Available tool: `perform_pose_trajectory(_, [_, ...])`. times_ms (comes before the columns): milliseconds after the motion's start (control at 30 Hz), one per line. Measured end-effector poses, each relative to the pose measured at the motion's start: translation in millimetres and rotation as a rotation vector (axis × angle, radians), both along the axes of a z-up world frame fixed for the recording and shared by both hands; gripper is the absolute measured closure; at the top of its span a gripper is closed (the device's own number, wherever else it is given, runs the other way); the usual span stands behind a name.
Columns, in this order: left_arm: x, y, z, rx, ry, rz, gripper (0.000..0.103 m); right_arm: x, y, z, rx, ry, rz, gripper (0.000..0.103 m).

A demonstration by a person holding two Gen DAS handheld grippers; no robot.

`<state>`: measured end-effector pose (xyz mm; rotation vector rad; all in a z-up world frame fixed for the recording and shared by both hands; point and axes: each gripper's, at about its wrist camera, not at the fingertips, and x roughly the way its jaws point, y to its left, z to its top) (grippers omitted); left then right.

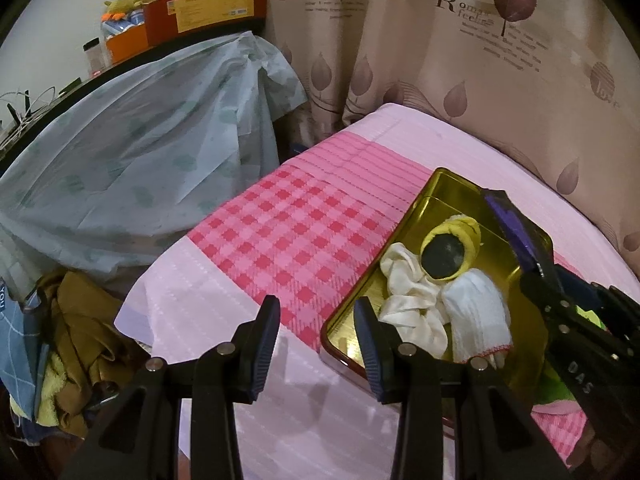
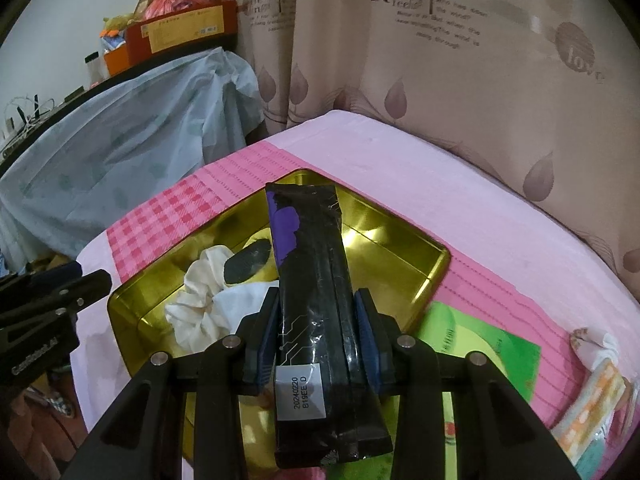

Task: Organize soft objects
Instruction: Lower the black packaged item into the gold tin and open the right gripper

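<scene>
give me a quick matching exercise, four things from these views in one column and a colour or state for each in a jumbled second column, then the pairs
Things:
1. black packet
2. scrunchie
3. tin tray
4. left gripper

States:
A. open, holding nothing
B. cream, lying in the tray
C. gold, sitting on the pink cloth
D. clamped in the right gripper, above the tray

Pairs: 1-D, 2-B, 3-C, 4-A
</scene>
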<state>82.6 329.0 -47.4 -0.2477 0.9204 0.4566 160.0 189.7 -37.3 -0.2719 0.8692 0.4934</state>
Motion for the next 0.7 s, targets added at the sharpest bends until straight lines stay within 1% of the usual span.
perform_pose_trajectory(267, [0.0, 4.2, -0.6, -0.01, -0.001, 0.014, 0.064, 3.4, 11.2, -16.8, -0.016, 0.034, 0.012, 0.069])
perform_pose_trajectory(400, [0.7, 3.0, -0.8, -0.009, 0.003, 0.009, 0.064, 3.1, 12.0, -18.2, -0.009, 0.041, 0.017, 0.067])
perform_pose_trajectory(433, [0.2, 2.8, -0.7, -0.009, 0.002, 0.009, 0.064, 3.2, 11.4, -17.5, -0.004, 0.043, 0.014, 0.063])
perform_pose_trajectory(500, [0.6, 2.7, -1.1, -0.013, 0.002, 0.009, 0.064, 1.7, 9.8, -15.7, 0.006, 0.036, 0.015, 0.063])
perform_pose_trajectory(533, [0.5, 2.6, -1.1, -0.013, 0.003, 0.009, 0.064, 0.6, 9.4, -14.6, 0.01, 0.034, 0.018, 0.061])
perform_pose_trajectory(633, [1.5, 1.4, -1.5, -0.022, 0.003, 0.0, 0.064, -2.6, 5.9, -9.6, 0.025, 0.03, 0.014, 0.051])
perform_pose_trajectory(700, [1.7, -0.5, -0.4, -0.017, -0.001, -0.005, 0.064, -5.5, 3.4, -4.5, 0.033, 0.027, 0.016, 0.05])
